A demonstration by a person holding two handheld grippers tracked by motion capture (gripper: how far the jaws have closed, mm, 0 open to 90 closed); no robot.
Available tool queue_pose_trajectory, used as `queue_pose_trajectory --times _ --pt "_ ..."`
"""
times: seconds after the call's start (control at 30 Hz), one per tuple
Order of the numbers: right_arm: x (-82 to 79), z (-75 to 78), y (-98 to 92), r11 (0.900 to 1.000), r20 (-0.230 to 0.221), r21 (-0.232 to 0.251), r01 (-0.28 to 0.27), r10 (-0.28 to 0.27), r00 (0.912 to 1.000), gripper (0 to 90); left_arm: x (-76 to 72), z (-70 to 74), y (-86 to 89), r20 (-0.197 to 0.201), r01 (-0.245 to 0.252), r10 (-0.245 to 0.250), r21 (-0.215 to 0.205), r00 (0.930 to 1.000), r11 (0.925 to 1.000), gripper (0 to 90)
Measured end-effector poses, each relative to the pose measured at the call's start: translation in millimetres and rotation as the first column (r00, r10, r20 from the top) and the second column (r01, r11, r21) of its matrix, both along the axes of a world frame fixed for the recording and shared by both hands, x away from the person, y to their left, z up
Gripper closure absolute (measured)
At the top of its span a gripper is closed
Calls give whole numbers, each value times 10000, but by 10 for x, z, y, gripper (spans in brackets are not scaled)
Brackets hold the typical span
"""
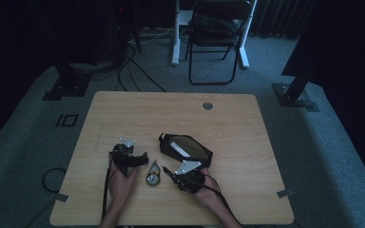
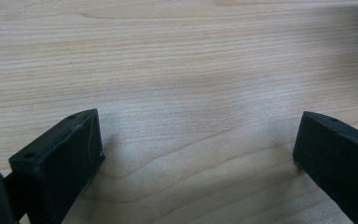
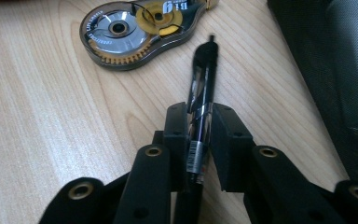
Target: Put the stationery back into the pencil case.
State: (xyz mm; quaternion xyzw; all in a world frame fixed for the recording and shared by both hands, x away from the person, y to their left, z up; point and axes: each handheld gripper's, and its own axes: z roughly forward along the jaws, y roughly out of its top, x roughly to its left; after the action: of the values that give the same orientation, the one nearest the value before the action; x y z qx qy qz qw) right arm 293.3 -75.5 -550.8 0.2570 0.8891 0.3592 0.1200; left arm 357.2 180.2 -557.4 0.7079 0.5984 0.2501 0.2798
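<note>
Wooden table (image 1: 123, 109): correction tape (image 1: 153, 178), black case (image 1: 186, 147)

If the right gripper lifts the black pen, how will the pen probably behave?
The pen looks thin and rigid, so it probably stays straight. Its glossy round barrel may slip or twist, since the right gripper pinches it with flat jaws. If released on the table, it could roll toward the correction tape dispenser.

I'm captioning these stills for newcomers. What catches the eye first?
The right claw is shut on a black pen, its tip pointing toward a correction-tape dispenser lying on the wooden table. An open black pouch lies behind the right claw, and the left claw stands open over bare wood.
</note>
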Motion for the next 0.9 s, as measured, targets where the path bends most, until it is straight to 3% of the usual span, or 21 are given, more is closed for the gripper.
queue_pose_trajectory --times 0.2,0.37,0.53,0.9 --pt "-3 2 1 9999 -119 51 113 -112 9999 788 0 0 0 -2 -3 3 4 10000 10000 15" --pt "-45 1 32 9998 216 -127 182 -179 9996 797 1 1 1 -4 5 -5 6 10000 10000 16" --pt "-45 2 39 9996 280 -122 237 -234 9993 798 1 1 1 -3 5 -5 5 10000 10000 15" --pt "-64 94 1 9994 556 115 330 -336 9979 797 1 1 0 -4 2 -2 3 10000 10000 15"
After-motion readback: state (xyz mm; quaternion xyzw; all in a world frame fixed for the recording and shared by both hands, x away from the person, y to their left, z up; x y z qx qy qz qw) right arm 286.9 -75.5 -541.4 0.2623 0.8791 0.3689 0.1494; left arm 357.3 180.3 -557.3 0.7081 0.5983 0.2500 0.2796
